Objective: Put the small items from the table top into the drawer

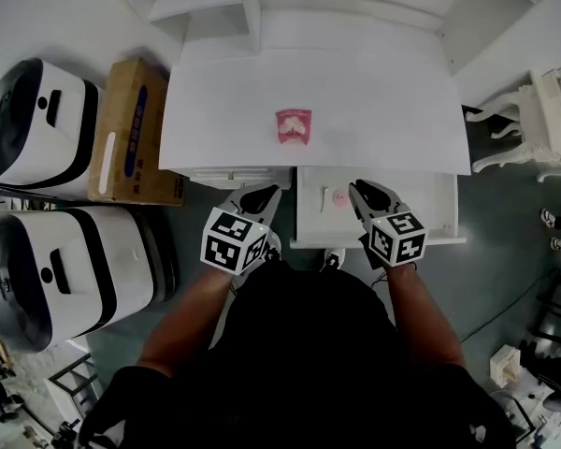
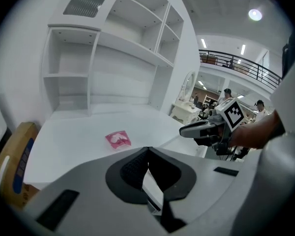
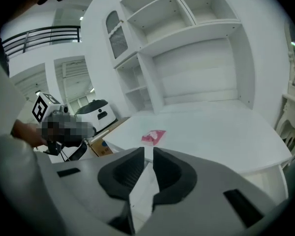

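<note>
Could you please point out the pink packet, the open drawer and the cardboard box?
Pink packet (image 1: 294, 125): head view, its middle.
Drawer (image 1: 430, 204): head view, bare floor on its right side.
Cardboard box (image 1: 131, 129): head view, its top face.

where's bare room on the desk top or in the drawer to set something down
The desk top is bare all round the pink packet, widest toward its right edge. The drawer is free at its right end; its middle is crowded by the pink item and the right tongs.
</note>
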`<state>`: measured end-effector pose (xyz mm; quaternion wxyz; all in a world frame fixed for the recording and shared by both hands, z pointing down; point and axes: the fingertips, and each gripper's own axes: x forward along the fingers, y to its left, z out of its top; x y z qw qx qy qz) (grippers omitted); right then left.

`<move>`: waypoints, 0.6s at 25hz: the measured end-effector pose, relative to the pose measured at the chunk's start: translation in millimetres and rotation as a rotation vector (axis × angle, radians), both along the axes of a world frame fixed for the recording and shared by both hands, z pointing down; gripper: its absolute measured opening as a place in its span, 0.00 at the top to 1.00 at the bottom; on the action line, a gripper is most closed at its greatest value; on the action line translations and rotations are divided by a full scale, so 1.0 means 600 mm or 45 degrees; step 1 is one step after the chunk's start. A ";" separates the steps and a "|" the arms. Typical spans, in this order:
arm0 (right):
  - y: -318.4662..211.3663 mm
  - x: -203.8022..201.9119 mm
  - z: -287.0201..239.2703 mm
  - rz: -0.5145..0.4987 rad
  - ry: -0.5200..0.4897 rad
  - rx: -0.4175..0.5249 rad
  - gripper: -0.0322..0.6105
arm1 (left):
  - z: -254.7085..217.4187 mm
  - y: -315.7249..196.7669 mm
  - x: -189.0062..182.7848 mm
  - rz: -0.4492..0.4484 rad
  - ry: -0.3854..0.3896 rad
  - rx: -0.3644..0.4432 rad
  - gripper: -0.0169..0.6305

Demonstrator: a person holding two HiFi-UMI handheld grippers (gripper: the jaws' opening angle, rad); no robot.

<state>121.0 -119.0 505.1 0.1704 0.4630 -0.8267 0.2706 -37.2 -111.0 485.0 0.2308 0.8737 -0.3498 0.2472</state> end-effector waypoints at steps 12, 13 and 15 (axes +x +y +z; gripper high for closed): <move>0.003 -0.020 -0.024 -0.011 0.005 0.062 0.90 | 0.002 -0.001 -0.010 0.004 -0.040 0.012 0.96; 0.004 -0.023 -0.023 -0.019 0.000 0.055 0.90 | 0.003 -0.001 -0.011 0.004 -0.044 0.013 0.96; 0.005 -0.027 -0.021 -0.034 -0.003 0.044 0.90 | 0.004 -0.002 -0.012 0.002 -0.051 0.012 0.96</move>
